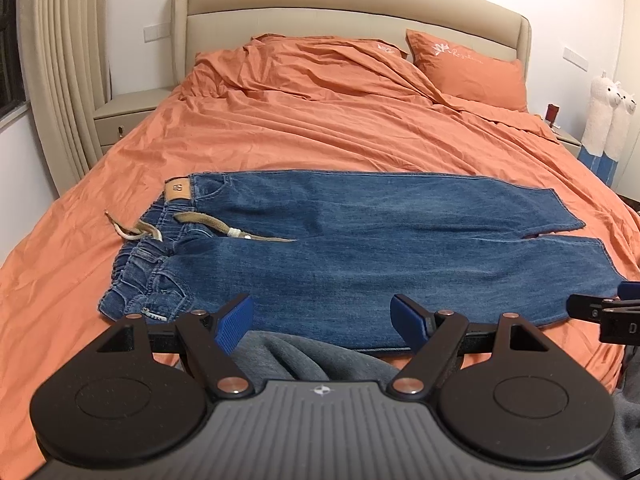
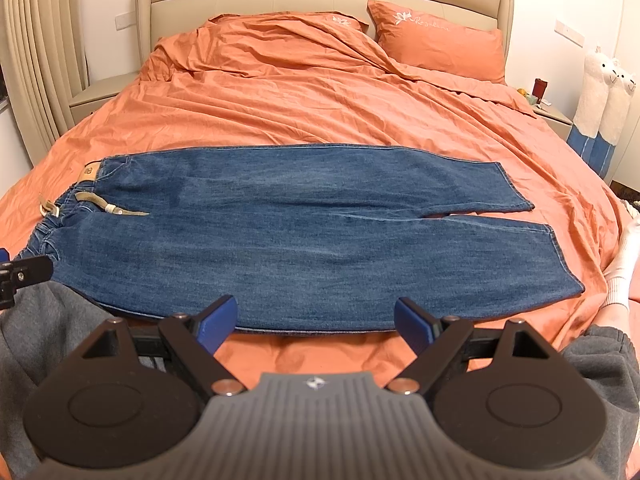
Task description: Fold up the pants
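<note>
jeans (image 2: pixel 280 232) flat on bed (image 2: pixel 320 100), just ahead of both grippers | left gripper (image 1: pixel 322 322) spread, empty | right gripper (image 2: pixel 316 322) spread, empty | tip: pinch near leg's edge at both ends, lift together, lay squarely over far leg

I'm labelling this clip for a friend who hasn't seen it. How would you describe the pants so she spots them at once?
Start at the wide bed with orange bedding and a beige headboard. Across its near end lie the blue jeans, spread flat, waistband left, both leg hems right. They are the only blue denim there, with a tan drawstring and a tan patch at the waist.
</note>
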